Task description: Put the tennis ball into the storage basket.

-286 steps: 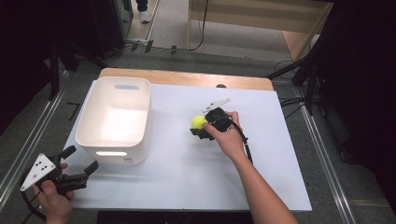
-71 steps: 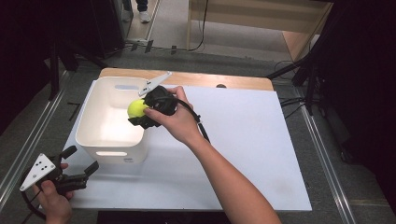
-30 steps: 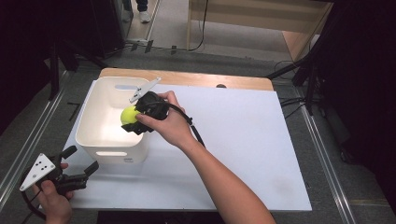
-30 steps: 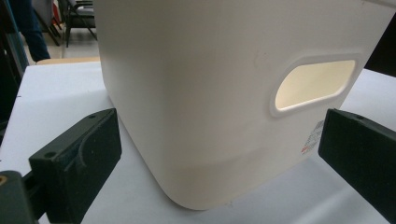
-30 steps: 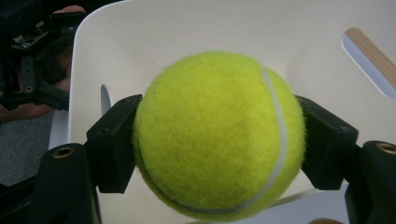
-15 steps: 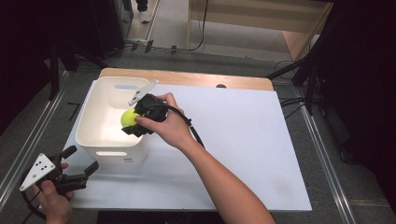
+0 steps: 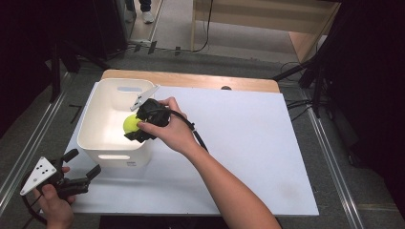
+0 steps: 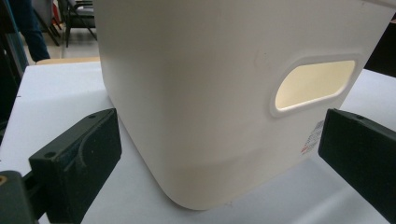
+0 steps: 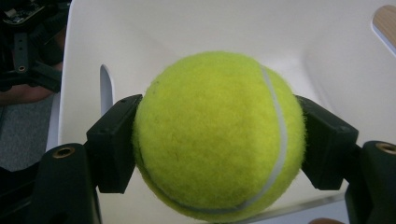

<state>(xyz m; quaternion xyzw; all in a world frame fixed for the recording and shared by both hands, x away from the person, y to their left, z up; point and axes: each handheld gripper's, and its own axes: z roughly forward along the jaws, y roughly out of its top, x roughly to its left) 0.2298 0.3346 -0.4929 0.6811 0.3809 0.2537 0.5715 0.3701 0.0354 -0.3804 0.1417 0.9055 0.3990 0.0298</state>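
At the near left corner of the table (image 7: 248, 157), the left tool (image 7: 79, 177) rests in the person's left hand (image 7: 56, 206), jaws spread wide with nothing between them and aimed at the outer wall of the white bin (image 7: 98, 143); in the left gripper view that wall and its handle slot (image 8: 314, 85) stand just ahead of the parted pads. It looks idle, taking no part in the work. To its right, the right tool (image 7: 136, 128) is clamped on a yellow tennis ball (image 7: 130, 123), the pads pressing both sides of the ball in the right gripper view, with the bin's pale inside behind it. The step in hand appears to be the placing: the ball hangs within the bin's opening, above its floor. The next move probably calls for lowering a little and parting the jaws. The right forearm (image 7: 229, 191) reaches diagonally across the table, wrist bent down over the bin's near-right rim.
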